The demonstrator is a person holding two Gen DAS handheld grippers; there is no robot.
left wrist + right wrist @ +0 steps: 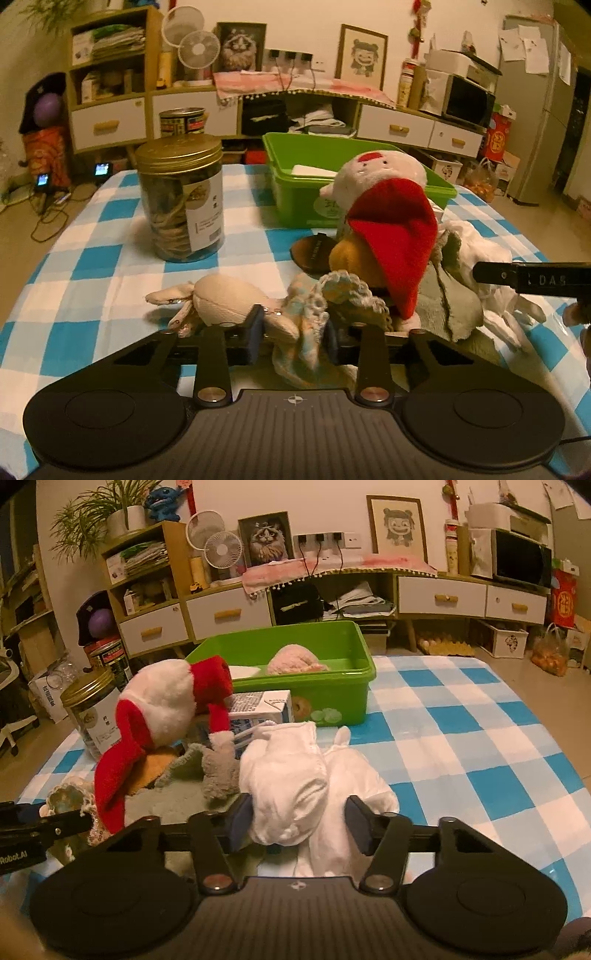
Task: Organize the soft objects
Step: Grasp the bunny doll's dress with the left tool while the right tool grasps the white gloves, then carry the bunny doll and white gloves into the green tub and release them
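On checked tablecloth (110, 229) before cabinets (229, 616): left fingers (255, 328) pinch lacy cloth (306, 314), right fingers (240, 819) clamp white garment (291, 794).

White wall (314, 502), wooden drawer cabinets (439, 598), framed pictures (397, 526), tiled floor (535, 679).
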